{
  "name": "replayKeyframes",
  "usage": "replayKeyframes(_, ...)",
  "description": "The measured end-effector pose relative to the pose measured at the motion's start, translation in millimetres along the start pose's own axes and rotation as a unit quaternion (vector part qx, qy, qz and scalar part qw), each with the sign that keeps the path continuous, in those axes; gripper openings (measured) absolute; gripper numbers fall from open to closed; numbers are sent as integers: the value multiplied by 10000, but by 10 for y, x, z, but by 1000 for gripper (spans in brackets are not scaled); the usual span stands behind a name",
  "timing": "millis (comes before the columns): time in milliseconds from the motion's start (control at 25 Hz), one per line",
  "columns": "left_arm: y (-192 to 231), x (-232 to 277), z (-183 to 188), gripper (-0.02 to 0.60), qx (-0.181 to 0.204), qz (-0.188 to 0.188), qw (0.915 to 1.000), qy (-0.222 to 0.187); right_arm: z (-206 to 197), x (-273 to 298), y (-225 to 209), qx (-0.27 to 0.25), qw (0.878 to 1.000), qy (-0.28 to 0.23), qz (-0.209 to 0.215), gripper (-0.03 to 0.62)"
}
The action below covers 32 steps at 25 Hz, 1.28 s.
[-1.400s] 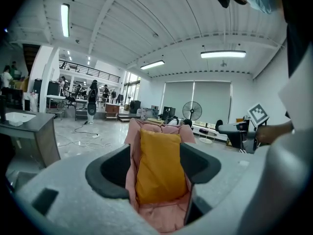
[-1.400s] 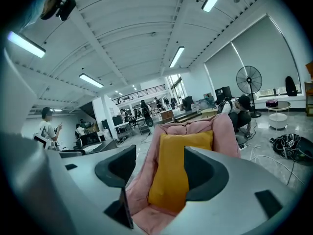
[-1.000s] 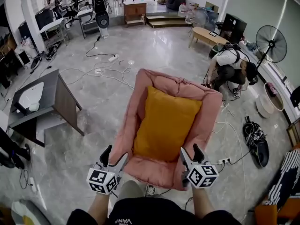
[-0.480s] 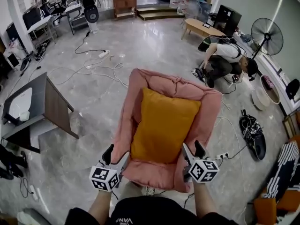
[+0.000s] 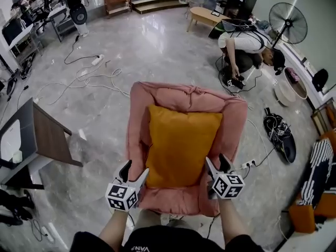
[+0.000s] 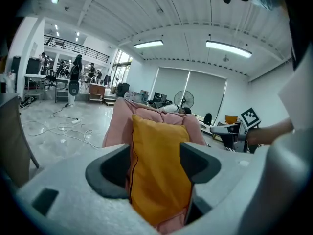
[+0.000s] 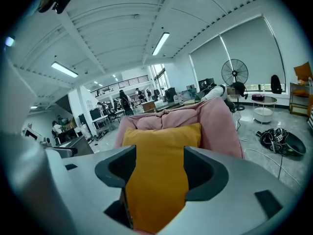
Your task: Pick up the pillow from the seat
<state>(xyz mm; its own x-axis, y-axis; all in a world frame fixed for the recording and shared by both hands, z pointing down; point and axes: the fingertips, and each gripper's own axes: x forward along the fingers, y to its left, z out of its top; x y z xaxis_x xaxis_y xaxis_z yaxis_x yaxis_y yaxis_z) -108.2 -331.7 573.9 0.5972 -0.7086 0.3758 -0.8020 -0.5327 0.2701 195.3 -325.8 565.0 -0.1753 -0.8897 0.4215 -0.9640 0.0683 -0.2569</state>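
At the near edge of the pink seat point(image 5: 234, 121), head view, our forearms point(image 5: 113, 228) extend forward, left gripper point(image 5: 135, 169) and right gripper point(image 5: 217, 162) at the near corners of the yellow pillow point(image 5: 181, 140) (lying on the seat). Left gripper view: jaws wide apart, pillow between, ungripped. Right gripper view: likewise.

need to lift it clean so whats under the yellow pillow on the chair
The yellow pillow rests on the pink armchair. The pink seat cushion shows past its front edge, and pink padding shows at both sides. Whatever lies beneath the pillow's middle is covered and cannot be seen.
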Motion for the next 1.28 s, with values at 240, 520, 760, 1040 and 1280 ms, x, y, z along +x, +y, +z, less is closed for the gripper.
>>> replayKeyframes(240, 214, 607, -47, 313, -59, -272, 9994, 211, -122, 392, -252, 5, 9993, 130, -341, 285)
replayKeyframes(520, 389, 1222, -170, 313, -69, -592, 9971, 483, -529, 736, -440, 241, 9970, 434, -592, 285)
replayKeyframes(760, 435, 1622, -389, 322, -225, -677, 9942, 810, -792, 1065, -625, 560, 9940, 909, -222, 319)
replayKeyframes(1040, 425, 1893, -590, 331, -422, -718, 9908, 1070, -959, 1336, -1012, 777, 9902, 1099, -363, 337)
replayKeyframes(1280, 357, 2038, -706, 331, -569, -767, 9864, 1340, -1046, 1512, -1028, 1135, 9877, 1075, -42, 337)
